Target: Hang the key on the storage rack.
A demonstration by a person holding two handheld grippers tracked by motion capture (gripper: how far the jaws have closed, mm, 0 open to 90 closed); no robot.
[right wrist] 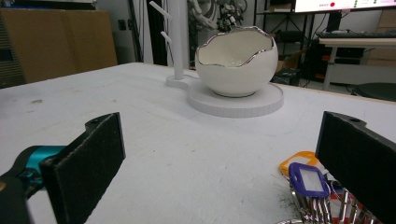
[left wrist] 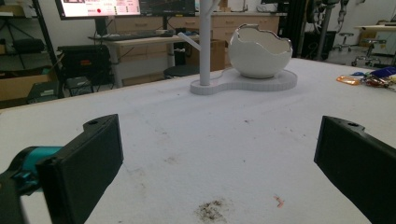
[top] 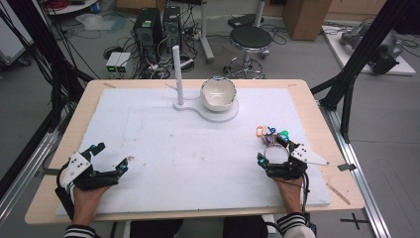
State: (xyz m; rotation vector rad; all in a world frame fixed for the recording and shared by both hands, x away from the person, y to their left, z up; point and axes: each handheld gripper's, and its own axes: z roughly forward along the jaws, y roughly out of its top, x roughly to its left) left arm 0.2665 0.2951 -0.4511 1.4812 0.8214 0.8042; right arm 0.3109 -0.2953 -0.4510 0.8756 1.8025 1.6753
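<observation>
A bunch of keys (top: 271,137) with orange, blue and green tags lies on the white mat (top: 198,148) at the right. My right gripper (top: 275,151) rests just behind it, open, with nothing between its jaws. In the right gripper view the keys (right wrist: 317,186) lie low by the right jaw of that gripper (right wrist: 222,163). A white eggshell-shaped bowl (top: 218,94) stands on a white base beside an upright white post (top: 177,74) at the back middle. My left gripper (top: 112,157) rests open at the near left, empty; its own view (left wrist: 219,163) looks toward the bowl (left wrist: 259,51).
The mat covers a wooden table (top: 317,114). Small dark stains mark the mat ahead of the left gripper (left wrist: 210,210). Beyond the far edge stand a black stool (top: 250,39) and computer towers (top: 156,29). Black frame struts (top: 361,54) rise at the right.
</observation>
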